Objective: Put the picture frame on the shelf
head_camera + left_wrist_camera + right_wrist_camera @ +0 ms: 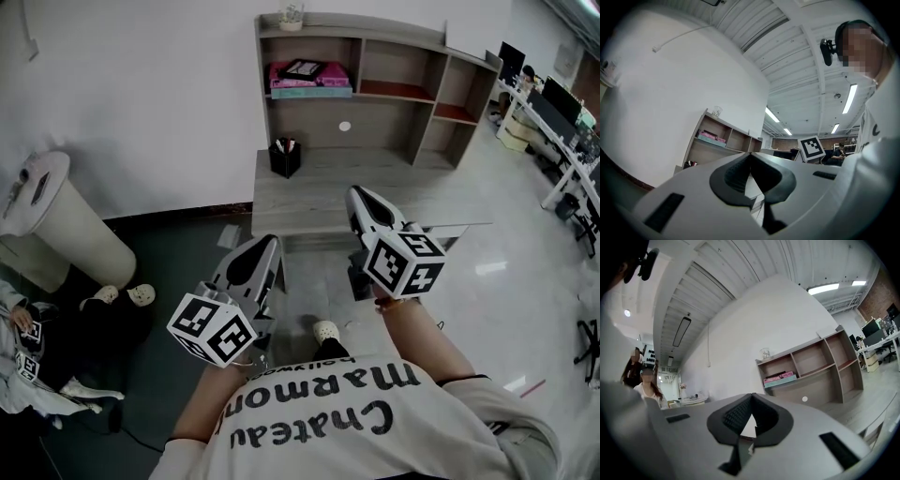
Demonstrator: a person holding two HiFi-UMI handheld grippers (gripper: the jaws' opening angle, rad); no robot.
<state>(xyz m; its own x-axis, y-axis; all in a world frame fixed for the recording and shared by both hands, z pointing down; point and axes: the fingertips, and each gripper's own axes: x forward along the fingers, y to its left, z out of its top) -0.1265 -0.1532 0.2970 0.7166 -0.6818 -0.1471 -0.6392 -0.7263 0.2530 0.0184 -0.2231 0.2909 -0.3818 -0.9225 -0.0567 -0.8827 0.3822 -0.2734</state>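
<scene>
Left gripper (269, 245): held low and close to the body, short of the desk; jaws clenched tip to tip, nothing between them.
Right gripper (360, 195): beside the left one, tip over the near edge of the desk; jaws clenched, empty.
Desk (394, 202): grey wood, mostly bare; a black pen holder (285, 157) stands at its back left.
Shelf (398, 94): stands on the back of the desk, against the wall.
Picture frame (303, 67): a dark-edged frame, taken to be the task's thing, lies flat on pink and teal boxes (309, 84) in the upper left compartment.
Step in hand: placement looks complete, as neither gripper carries anything.
Doing it well: any further move should lift above the desk edge and pass to the right of the pen holder; the frame sits on stacked boxes, so a nudge could slide it off.
Surroundings: glass jar (292, 13) on the shelf top; white bin (56, 225) and a seated person (23, 361) on the left; office desks (553, 108) far right.
Obstructions: none between the grippers and the shelf.
</scene>
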